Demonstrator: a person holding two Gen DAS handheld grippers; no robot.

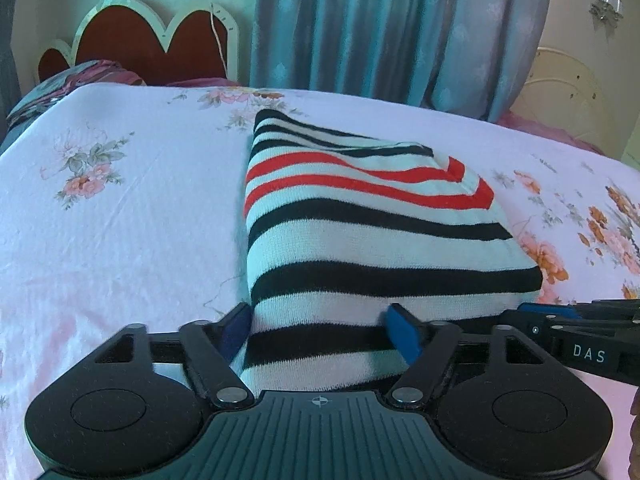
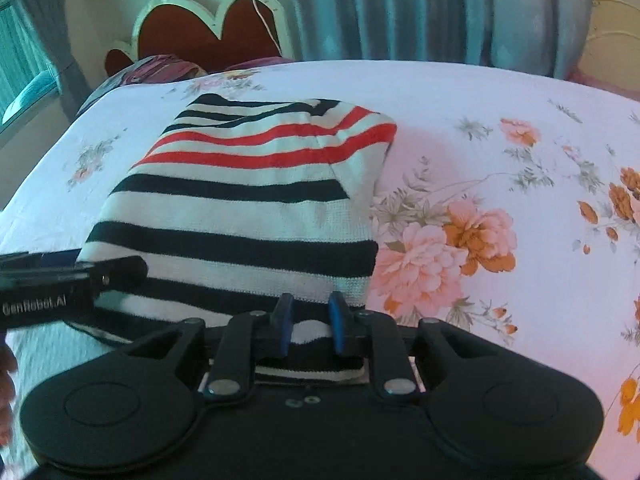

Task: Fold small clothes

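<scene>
A folded knit garment (image 1: 360, 240) (image 2: 248, 208), white with black stripes and two red ones, lies on the floral bed sheet (image 1: 120, 220). My left gripper (image 1: 320, 330) stands wide open at the garment's near left end, its blue pads on either side of the cloth without squeezing it. My right gripper (image 2: 312, 320) is at the near right corner, its blue pads close together and pinching a bunch of the striped hem. Each gripper's black body shows at the edge of the other's view, close beside it.
The bed sheet (image 2: 500, 220) spreads wide to the left and right of the garment. A scalloped red headboard (image 1: 152, 40) and rumpled dark bedding (image 1: 80, 76) lie at the far left. Blue-grey curtains (image 1: 380, 28) hang behind the bed. A hand (image 2: 6, 392) shows at the left edge.
</scene>
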